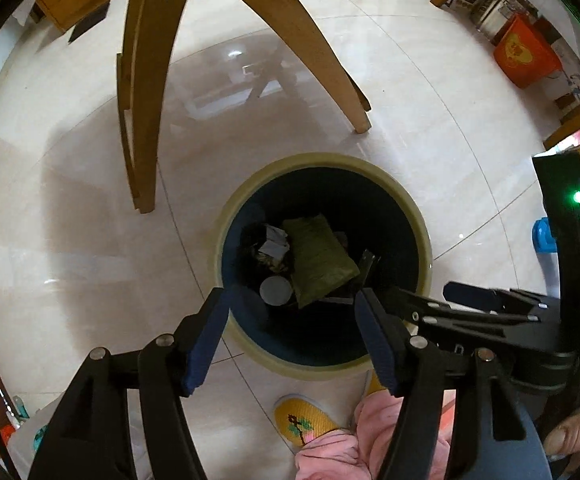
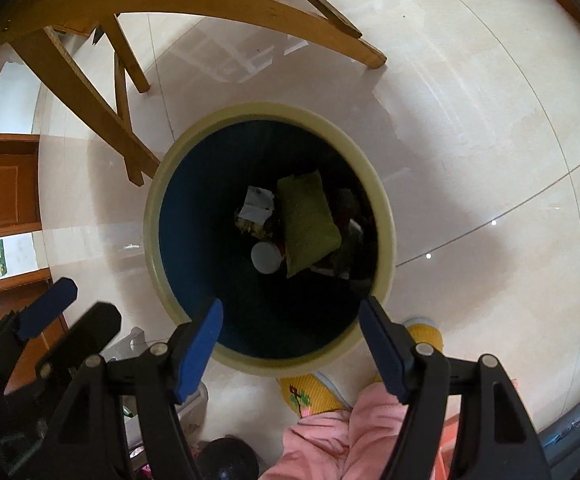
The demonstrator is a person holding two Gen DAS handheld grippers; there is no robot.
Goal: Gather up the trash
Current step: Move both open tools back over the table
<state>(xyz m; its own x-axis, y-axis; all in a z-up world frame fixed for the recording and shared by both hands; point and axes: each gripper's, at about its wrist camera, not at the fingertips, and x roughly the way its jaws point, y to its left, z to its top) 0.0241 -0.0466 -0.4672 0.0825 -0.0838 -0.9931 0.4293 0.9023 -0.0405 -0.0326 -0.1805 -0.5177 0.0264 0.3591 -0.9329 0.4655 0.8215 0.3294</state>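
1. Glossy cream floor tiles (image 2: 469, 128), curved wooden chair legs (image 2: 90, 92) at left.
2. Centre: round blue bin with cream rim (image 2: 268, 112), holding an olive-green crinkled pouch (image 2: 307, 222), white paper scrap (image 2: 256, 204) and pale round lid (image 2: 266, 258).
3. Left gripper (image 1: 290, 304) and right gripper (image 2: 290, 312) both spread wide, empty, poised over the bin.
4. Risk: bumping the rim could tip it.

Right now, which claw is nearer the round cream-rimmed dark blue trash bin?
Right. The right claw hovers open over the round cream-rimmed dark blue trash bin; the left claw hangs open farther off, to its left.
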